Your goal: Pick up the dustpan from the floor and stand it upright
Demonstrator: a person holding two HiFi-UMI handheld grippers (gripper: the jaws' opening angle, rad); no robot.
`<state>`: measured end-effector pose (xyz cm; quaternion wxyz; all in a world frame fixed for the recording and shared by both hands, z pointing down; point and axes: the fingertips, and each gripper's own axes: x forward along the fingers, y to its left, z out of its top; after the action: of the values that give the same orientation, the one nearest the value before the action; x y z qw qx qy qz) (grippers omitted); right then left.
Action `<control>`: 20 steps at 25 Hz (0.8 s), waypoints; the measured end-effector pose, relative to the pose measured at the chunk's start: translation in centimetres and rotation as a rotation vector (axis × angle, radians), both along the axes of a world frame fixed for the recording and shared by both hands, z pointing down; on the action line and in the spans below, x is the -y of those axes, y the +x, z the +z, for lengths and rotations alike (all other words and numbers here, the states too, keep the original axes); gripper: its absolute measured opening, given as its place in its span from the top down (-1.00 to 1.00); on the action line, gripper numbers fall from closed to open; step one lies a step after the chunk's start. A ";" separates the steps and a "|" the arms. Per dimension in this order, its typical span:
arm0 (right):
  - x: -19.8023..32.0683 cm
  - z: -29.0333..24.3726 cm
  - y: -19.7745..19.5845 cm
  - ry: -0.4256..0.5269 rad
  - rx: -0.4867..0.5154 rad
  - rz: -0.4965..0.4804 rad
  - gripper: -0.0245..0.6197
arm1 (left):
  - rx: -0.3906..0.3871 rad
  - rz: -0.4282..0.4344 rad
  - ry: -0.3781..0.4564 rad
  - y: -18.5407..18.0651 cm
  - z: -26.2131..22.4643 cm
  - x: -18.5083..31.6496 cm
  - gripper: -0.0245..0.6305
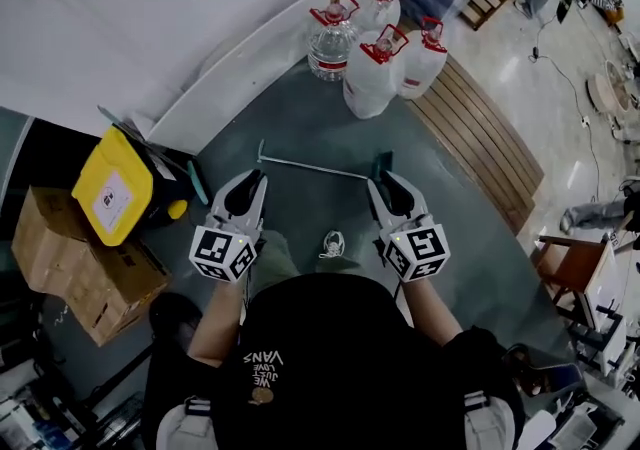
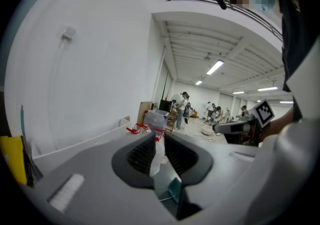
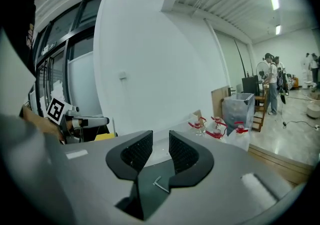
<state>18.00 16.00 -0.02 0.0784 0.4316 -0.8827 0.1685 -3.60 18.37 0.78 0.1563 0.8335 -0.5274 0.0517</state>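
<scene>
The dustpan lies flat on the dark green floor: a thin grey metal handle (image 1: 310, 168) runs left to right, with the teal pan (image 1: 385, 164) at its right end, partly hidden behind my right gripper. My left gripper (image 1: 254, 181) hovers just short of the handle's left part, jaws shut and empty. My right gripper (image 1: 381, 184) hangs over the pan end, jaws open with nothing between them. In the left gripper view the pan (image 2: 174, 190) shows below the shut left gripper (image 2: 159, 141). Under the open right gripper (image 3: 161, 145), the right gripper view shows the handle's end (image 3: 160, 184).
Several water jugs with red caps (image 1: 370, 48) stand beyond the dustpan. A white board (image 1: 240, 68) leans at the back left. A yellow container (image 1: 115, 183) and a cardboard box (image 1: 80, 258) sit at left. Wooden slats (image 1: 480, 138) border the right. My shoe (image 1: 333, 243) is between the grippers.
</scene>
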 end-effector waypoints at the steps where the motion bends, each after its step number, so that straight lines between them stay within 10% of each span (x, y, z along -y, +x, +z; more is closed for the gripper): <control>1: 0.3 0.3 -0.3 -0.003 -0.011 0.007 0.68 | -0.015 0.011 -0.013 -0.3 0.5 0.6 0.75; 20: 6.6 16.5 -6.2 -0.196 -0.240 0.109 0.57 | -0.087 0.212 -0.319 -5.7 15.8 12.6 0.21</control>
<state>11.76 9.37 16.46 0.2156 0.4861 -0.8217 0.2051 -9.30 5.72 16.55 0.3026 0.8506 -0.4144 0.1148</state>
